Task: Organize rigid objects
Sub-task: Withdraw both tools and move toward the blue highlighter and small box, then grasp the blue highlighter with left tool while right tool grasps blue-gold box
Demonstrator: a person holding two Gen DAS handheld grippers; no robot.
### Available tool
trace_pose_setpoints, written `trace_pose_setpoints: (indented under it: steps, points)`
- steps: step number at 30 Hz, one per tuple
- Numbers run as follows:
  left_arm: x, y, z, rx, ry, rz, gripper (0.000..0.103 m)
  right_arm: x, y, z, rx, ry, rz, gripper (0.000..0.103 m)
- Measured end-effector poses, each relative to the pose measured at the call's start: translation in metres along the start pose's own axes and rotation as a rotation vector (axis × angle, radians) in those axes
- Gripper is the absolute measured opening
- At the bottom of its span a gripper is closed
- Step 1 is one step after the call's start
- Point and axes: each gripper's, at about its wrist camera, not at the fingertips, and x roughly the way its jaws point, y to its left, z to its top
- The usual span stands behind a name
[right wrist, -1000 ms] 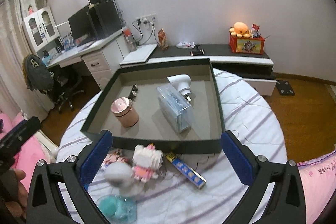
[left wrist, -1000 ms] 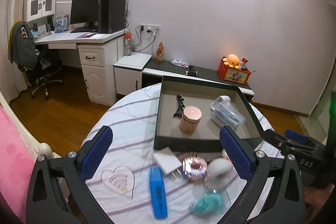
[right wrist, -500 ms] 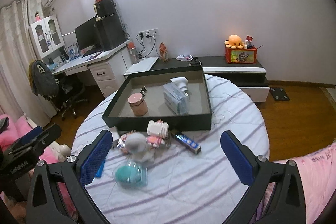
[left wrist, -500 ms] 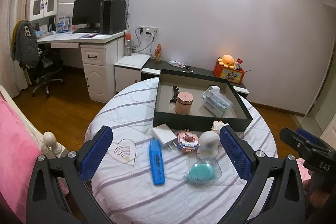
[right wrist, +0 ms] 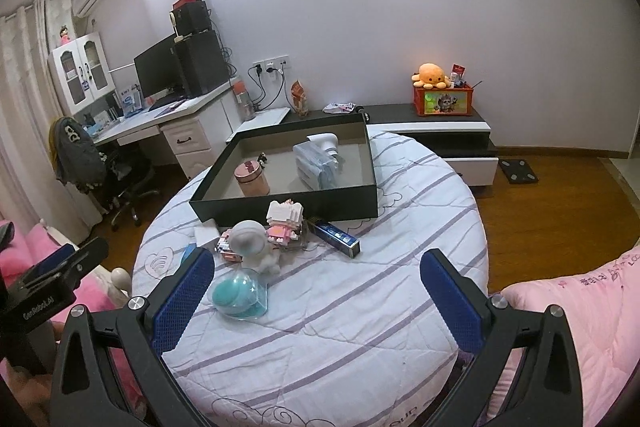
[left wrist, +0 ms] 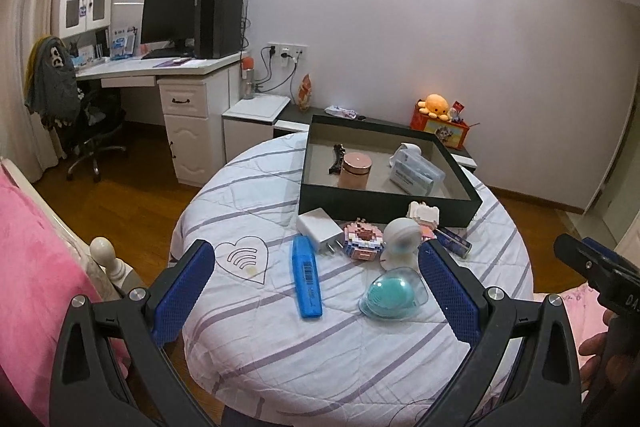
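Left wrist view has the left tool point(left wrist: 316, 283) held above the near edge of the round table point(left wrist: 280, 339), its blue pads spread wide with nothing between them. Right tool point(right wrist: 316, 291) is likewise wide apart and holding nothing. Beyond them a blue marker point(left wrist: 306, 275), white charger point(left wrist: 319, 230), teal dome point(left wrist: 390, 293) and white round toy point(left wrist: 401, 237) lie in front of the black tray point(left wrist: 384, 211), which holds a pink jar point(left wrist: 355, 169).
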Motion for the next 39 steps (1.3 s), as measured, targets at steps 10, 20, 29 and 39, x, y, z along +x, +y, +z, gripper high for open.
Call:
trace_pose_setpoints:
  steps: [10, 20, 29, 39]
  points:
    - [0.003, 0.000, -0.002, 0.000, 0.011, 0.006, 0.103, 0.002, 0.001, 0.001, -0.009, 0.008, -0.001, 0.103]
    - [0.045, 0.006, -0.017, 0.007, 0.104, 0.030, 0.103, 0.030, -0.004, 0.001, -0.014, 0.061, -0.027, 0.103]
    - [0.101, 0.005, -0.030, 0.018, 0.195, 0.039, 0.103, 0.081, -0.013, 0.000, -0.031, 0.145, -0.056, 0.103]
    - [0.152, 0.018, -0.042, 0.009, 0.276, 0.045, 0.102, 0.149, -0.027, -0.004, -0.060, 0.257, -0.085, 0.103]
